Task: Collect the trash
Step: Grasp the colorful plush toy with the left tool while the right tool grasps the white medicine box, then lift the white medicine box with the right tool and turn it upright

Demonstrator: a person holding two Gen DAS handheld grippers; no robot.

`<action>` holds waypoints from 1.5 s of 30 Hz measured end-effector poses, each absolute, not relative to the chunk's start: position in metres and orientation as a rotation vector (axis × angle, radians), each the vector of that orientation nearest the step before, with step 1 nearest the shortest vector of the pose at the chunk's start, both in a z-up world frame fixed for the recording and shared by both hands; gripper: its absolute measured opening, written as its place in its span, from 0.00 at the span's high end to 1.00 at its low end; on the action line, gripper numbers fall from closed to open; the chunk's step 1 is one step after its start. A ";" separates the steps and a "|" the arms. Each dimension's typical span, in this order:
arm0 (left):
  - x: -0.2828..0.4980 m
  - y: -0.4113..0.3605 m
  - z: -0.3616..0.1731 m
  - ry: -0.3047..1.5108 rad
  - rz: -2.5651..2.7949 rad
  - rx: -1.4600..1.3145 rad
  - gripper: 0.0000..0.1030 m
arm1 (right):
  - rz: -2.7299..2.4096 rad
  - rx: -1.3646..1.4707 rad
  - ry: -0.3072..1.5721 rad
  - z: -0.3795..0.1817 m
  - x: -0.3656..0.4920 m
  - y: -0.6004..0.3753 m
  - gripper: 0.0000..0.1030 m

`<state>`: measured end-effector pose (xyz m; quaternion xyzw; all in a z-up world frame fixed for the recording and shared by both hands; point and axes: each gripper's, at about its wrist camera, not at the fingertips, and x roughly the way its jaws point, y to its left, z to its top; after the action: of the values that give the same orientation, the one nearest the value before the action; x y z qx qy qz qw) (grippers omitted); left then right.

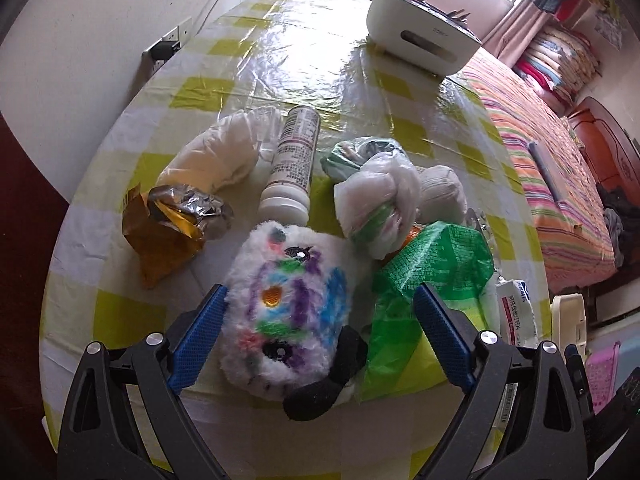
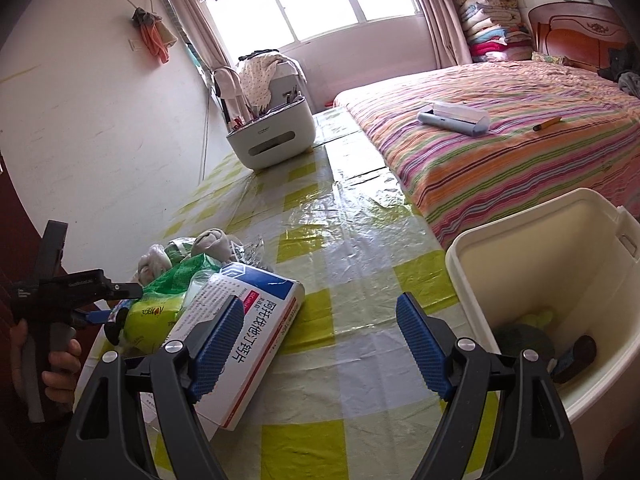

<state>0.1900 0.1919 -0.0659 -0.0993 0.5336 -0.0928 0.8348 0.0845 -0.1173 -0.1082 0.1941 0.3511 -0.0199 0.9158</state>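
Note:
In the left wrist view my left gripper [image 1: 320,300] is open around a fluffy white plush toy [image 1: 288,312] with coloured marks, not touching it. Beyond it lie a brown foil wrapper [image 1: 172,224], a white crumpled bag [image 1: 216,156], a white bottle [image 1: 290,164], a knotted white bag [image 1: 376,204] and a green plastic bag [image 1: 428,276]. In the right wrist view my right gripper [image 2: 320,324] is open and empty over the tablecloth; a blue and white medicine box [image 2: 244,332] lies under its left finger. A cream bin [image 2: 560,300] stands at the right with some items inside.
The table [image 1: 304,56] has a yellow-checked plastic cloth. A white organiser box [image 1: 424,36] stands at its far end and also shows in the right wrist view [image 2: 272,140]. A striped bed [image 2: 500,140] runs along the table's right side. A wall is on the left.

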 end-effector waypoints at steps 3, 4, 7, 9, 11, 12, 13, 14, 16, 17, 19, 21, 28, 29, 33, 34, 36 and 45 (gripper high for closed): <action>0.189 0.195 -0.065 1.127 -0.208 -0.219 0.41 | -0.008 0.410 0.724 -0.109 0.087 -0.111 0.26; 0.188 0.197 -0.063 1.121 -0.204 -0.217 0.63 | 0.005 0.413 0.728 -0.109 0.088 -0.110 0.26; 0.186 0.203 -0.062 1.129 -0.221 -0.251 0.67 | 0.060 0.419 0.745 -0.112 0.093 -0.099 0.26; 0.183 0.204 -0.062 1.117 -0.219 -0.248 0.68 | 0.086 0.411 0.751 -0.112 0.095 -0.093 0.26; 0.181 0.203 -0.061 1.109 -0.223 -0.235 0.71 | 0.100 0.395 0.763 -0.114 0.098 -0.087 0.26; 0.179 0.202 -0.061 1.103 -0.221 -0.230 0.71 | 0.104 0.389 0.772 -0.115 0.100 -0.084 0.26; 0.178 0.203 -0.061 1.097 -0.218 -0.228 0.72 | 0.104 0.387 0.781 -0.117 0.102 -0.083 0.26; 0.176 0.203 -0.060 1.090 -0.217 -0.223 0.73 | 0.102 0.395 0.786 -0.118 0.103 -0.082 0.26; 0.175 0.203 -0.059 1.077 -0.212 -0.225 0.74 | 0.108 0.414 0.803 -0.122 0.106 -0.083 0.26; 0.173 0.203 -0.057 1.068 -0.208 -0.223 0.75 | 0.108 0.422 0.808 -0.123 0.107 -0.083 0.26; 0.169 0.203 -0.053 1.041 -0.198 -0.209 0.75 | 0.114 0.456 0.817 -0.126 0.108 -0.086 0.26; 0.166 0.203 -0.047 1.008 -0.196 -0.204 0.75 | 0.133 0.504 0.834 -0.131 0.109 -0.089 0.26; 0.153 0.199 -0.025 0.908 -0.203 -0.176 0.75 | 0.159 0.712 0.880 -0.146 0.113 -0.103 0.26; 0.152 0.197 -0.024 0.902 -0.206 -0.173 0.75 | 0.151 0.713 0.880 -0.145 0.113 -0.103 0.21; 0.149 0.191 -0.018 0.884 -0.229 -0.165 0.75 | 0.128 0.794 0.902 -0.145 0.118 -0.105 0.16; 0.148 0.190 -0.016 0.882 -0.236 -0.165 0.75 | 0.110 0.815 0.911 -0.145 0.122 -0.105 0.16; 0.146 0.188 -0.013 0.872 -0.241 -0.161 0.75 | 0.091 0.823 0.930 -0.144 0.128 -0.101 0.15; 0.141 0.198 -0.009 0.850 -0.241 -0.182 0.74 | 0.053 0.722 1.011 -0.138 0.167 -0.062 0.13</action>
<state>0.1408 0.1980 -0.0089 -0.0880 0.4105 -0.1165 0.9001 0.1669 -0.0617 -0.1384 0.3380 0.4737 0.0248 0.8129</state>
